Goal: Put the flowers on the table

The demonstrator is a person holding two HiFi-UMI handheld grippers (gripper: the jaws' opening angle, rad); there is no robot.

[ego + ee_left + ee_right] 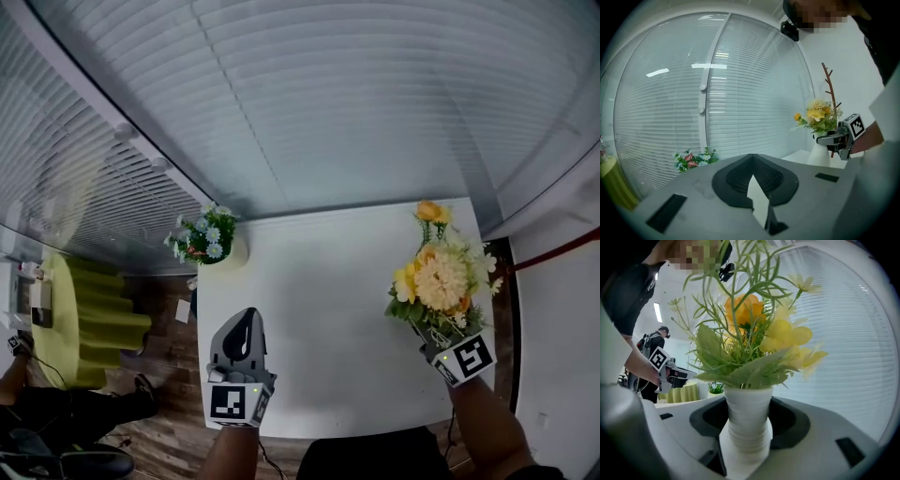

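The white table [319, 309] fills the middle of the head view. At centre right, the yellow flowers [439, 279] stand in a white vase [746, 423], which the right gripper [442, 349] clamps (jaws around its ribbed body). At lower left, the left gripper [246, 323] has its jaws together and holds nothing. A small blue-and-white bouquet [206, 239] sits at the table's upper-left corner.

Left gripper [247, 319], right gripper [433, 345]: grey shells, black fingers [736, 180], black-white marker cubes [232, 403].

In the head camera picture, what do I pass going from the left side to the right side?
yellow-green draped table → small blue flowers → yellow flowers
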